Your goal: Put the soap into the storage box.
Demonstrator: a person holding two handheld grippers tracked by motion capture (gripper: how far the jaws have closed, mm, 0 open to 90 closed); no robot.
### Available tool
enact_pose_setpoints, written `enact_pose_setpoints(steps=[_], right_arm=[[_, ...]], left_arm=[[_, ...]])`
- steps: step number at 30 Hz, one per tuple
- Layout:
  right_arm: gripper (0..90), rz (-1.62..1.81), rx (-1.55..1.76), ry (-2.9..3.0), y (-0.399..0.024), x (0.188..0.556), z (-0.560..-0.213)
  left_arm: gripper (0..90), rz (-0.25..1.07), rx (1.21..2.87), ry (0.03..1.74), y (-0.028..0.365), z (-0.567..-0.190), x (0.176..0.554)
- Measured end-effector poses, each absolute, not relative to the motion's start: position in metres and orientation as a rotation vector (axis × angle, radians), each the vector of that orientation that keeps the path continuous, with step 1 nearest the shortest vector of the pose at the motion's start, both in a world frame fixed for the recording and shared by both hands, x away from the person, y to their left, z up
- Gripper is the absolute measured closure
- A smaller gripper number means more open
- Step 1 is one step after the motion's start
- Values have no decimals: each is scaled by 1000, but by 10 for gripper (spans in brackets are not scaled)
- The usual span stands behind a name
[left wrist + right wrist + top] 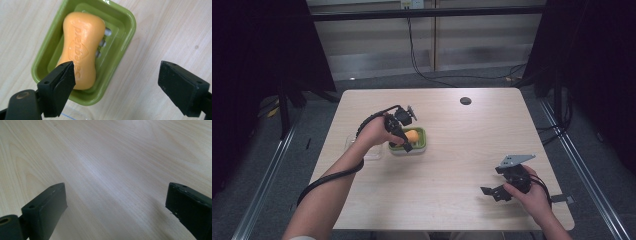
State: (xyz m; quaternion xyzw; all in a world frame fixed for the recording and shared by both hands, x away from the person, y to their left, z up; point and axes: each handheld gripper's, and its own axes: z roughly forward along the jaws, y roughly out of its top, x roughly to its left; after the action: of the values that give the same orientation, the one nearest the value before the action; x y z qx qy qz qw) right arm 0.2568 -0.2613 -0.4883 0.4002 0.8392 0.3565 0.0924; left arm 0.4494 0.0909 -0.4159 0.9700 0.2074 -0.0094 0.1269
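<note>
An orange bar of soap with embossed lettering lies in a green soap dish on the light wood table. In the high view the soap and dish sit left of the table's centre. My left gripper hovers just above the dish, open wide. One jaw overlaps the soap's near end, the other is over bare wood beside the dish. From above, the left gripper covers the dish's left side. My right gripper stands open low over bare table at the front right, nothing between its fingers.
A clear plastic piece lies just left of the dish, under the left hand; its edge lies below the dish. A small black round disc sits near the far edge. Cables trail behind the table.
</note>
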Motion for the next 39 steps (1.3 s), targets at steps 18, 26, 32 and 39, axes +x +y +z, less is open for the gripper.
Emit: enact_pose_setpoints(steps=[18,26,32,39], right_arm=[[31,1066,1189,2498,-262,257,-489],[31,1064,1178,2502,-261,257,-490],[31,1046,1187,2505,-260,257,-489],[31,1053,1183,2504,-260,256,-489]], left_arm=[[142,-49,2786,593,102,-426,434],[141,-63,2780,575,106,-432,428],[143,-75,2771,587,110,-438,424],[139,-64,2749,594,112,-442,421]])
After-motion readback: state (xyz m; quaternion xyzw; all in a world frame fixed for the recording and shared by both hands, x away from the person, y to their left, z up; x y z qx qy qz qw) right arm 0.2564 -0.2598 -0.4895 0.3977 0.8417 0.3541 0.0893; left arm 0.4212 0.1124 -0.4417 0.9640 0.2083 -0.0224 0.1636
